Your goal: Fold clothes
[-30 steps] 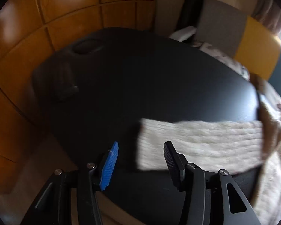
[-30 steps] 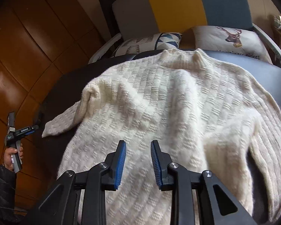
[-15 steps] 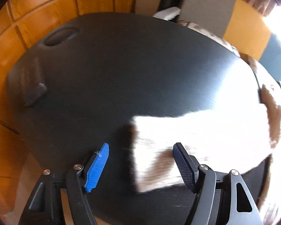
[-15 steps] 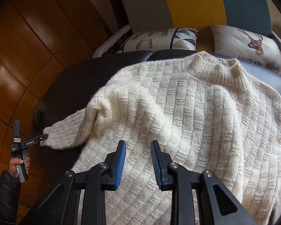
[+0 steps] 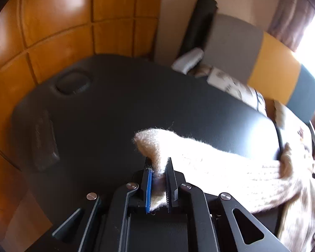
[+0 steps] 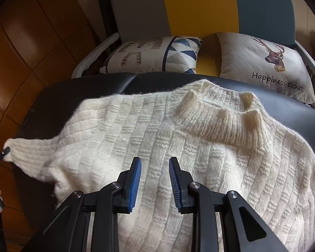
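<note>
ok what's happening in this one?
A person with a tool in each hand is folding a cream knit sweater spread on a dark table. The left tool is closing on the cuff of one sleeve, with the knit already pinched between its pads. The right tool hovers over the sweater's body, jaws apart and holding nothing. No fold is made yet.

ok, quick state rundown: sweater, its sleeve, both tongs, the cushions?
sweater: spread flat on the black table, front up, not yet folded
sleeve cuff: lifted off the table, pinched
left tongs: closing, pads pressing on the cuff
right tongs: part open, over the sweater body, nothing between the pads
deer cushion: leaning on the chair back
triangle cushion: leaning beside it
</note>
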### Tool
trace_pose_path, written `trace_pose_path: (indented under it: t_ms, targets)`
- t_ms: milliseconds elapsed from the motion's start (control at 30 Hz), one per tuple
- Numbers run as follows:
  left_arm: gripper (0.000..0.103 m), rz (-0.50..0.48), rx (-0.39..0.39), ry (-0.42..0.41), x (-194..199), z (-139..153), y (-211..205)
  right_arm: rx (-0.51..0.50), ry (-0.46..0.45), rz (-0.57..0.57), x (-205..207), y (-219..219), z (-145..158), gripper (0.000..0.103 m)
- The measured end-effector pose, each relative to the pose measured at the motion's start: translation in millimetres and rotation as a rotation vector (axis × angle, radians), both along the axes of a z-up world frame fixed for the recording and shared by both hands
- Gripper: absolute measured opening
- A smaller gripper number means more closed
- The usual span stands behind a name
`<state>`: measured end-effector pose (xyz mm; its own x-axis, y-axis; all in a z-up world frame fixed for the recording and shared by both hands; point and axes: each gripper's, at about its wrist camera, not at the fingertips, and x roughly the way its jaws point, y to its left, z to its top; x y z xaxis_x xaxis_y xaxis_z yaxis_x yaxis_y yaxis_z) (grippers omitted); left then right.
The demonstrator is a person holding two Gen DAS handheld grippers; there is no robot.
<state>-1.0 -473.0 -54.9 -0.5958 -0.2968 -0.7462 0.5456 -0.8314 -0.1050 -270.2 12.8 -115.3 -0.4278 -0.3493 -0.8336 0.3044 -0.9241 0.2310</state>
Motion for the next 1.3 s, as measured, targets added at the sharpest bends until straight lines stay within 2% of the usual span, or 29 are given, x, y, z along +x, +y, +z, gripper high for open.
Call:
trace_pose_path:
  t_ms: [67,167,333,400,567,600,700,800,833,867,900,967,1133,1233,1300]
  targets:
    - [0.011,0.039,-0.04,0.025,-8,10,-7,0.037,-0.025,-0.014,-10,-2,-14,0.027]
    - [0.011,0.069,-0.07,-0.005,-18,8,-29,0.077,-0.001,-0.001,-15,-7,-24,0.027]
    - [0.011,0.076,-0.12,-0.119,-43,-14,-42,0.099,0.013,0.013,-19,-9,-27,0.027]
    - [0.011,0.078,-0.153,-0.185,-57,-33,-46,0.1,0.018,0.014,-21,-9,-28,0.027]
    - [0.011,0.107,-0.121,-0.291,-64,-67,-55,0.13,0.04,0.012,-21,-14,-29,0.027]
    - [0.013,0.113,-0.117,-0.291,-63,-68,-56,0.137,0.039,0.013,-21,-15,-28,0.028]
    - [0.02,0.158,-0.041,-0.264,-55,-53,-65,0.148,0.037,0.023,-17,-19,-19,0.029]
    - [0.024,0.232,-0.071,-0.219,-38,-19,-65,0.073,0.073,0.071,2,-24,-2,0.029]
    - [0.025,0.224,-0.043,-0.182,-32,-7,-59,0.034,0.073,0.1,10,-28,3,0.029]
    - [0.028,0.184,0.016,-0.129,-33,5,-50,0.003,0.072,0.13,17,-32,7,0.029]
    - [0.031,0.113,0.11,-0.076,-30,10,-37,-0.02,0.068,0.161,25,-39,10,0.029]
    - [0.044,-0.022,0.296,-0.001,-24,12,-5,-0.059,0.055,0.221,41,-53,13,0.029]
    - [0.044,-0.282,0.664,-0.023,-52,-23,90,-0.082,0.04,0.331,78,-90,13,0.029]
    - [0.044,-0.325,0.801,-0.038,-70,-44,134,-0.075,0.041,0.372,93,-105,8,0.029]
    - [0.044,-0.306,0.843,-0.045,-74,-54,152,-0.084,0.035,0.385,99,-111,3,0.029]
